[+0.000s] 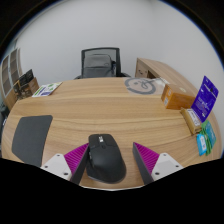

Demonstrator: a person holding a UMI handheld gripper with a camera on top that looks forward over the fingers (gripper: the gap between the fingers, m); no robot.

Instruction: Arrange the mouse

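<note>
A black ergonomic mouse (107,158) rests on the wooden desk (110,110) near its front edge. It stands between my gripper's (111,160) two fingers. The left magenta pad (76,157) lies close against the mouse's left side. The right magenta pad (148,157) stands a little apart from its right side, with a strip of desk showing between them. The fingers are open about the mouse. A dark grey mouse mat (32,135) lies on the desk to the left of the fingers, with nothing on it.
A black office chair (99,63) stands behind the desk. A coiled white cable (140,86), a wooden box (180,97) and a purple box (207,97) sit at the right. Books (25,82) and papers (48,89) lie at the far left.
</note>
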